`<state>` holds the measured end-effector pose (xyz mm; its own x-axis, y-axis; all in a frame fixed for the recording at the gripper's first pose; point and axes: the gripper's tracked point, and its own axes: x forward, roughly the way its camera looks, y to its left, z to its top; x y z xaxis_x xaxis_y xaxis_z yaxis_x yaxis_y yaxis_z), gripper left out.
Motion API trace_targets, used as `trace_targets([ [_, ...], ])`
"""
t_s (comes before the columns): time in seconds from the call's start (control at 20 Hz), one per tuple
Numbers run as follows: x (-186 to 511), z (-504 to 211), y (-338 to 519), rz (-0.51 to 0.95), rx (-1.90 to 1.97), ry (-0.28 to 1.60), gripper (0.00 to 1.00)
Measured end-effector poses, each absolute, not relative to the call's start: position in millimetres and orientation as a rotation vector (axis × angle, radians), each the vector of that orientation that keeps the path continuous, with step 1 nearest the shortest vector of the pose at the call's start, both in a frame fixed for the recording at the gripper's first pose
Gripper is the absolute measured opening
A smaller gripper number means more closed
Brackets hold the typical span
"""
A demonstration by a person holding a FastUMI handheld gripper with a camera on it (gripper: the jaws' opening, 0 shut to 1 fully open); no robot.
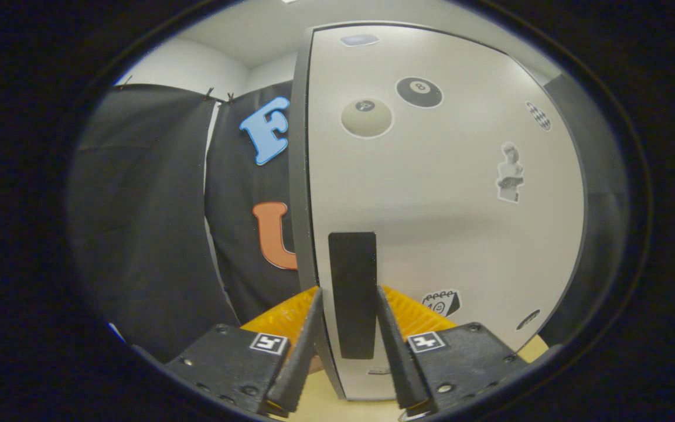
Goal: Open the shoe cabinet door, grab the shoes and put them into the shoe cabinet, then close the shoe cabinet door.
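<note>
Black fingers (pixel 399 351) of our gripper (pixel 349 299) stand a little apart, straddling the dark handle strip (pixel 352 293) near the cabinet door's (pixel 443 205) edge; we cannot tell whether they press it. Just ahead, the white door carries stickers (pixel 419 92). Left and beyond hangs black cloth (pixel 138 223).

Cabinet door (pixel 443 205) stands upright, directly ahead of the tongs (pixel 348 305). Handle (pixel 353 293) sits on the door's lower part near its left edge, between the two fingers (pixel 308 334), which flank it with a small gap each side. Stickers (pixel 419 92) scattered across door face. Booth wall (pixel 156 223) behind, to the left.
</note>
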<state>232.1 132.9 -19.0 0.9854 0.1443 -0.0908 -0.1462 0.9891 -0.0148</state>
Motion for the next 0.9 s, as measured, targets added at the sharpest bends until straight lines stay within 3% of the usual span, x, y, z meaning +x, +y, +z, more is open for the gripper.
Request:
trace_targets([
  [0.05,231.5,-15.9,131.7,0.133,-0.026,0.083,0.42],
  [0.3,217.1,-17.3,129.9,0.173,-0.016,0.085,0.31],
  [0.9,97.1,-17.7,84.9,0.386,-0.016,0.112,0.30],
])
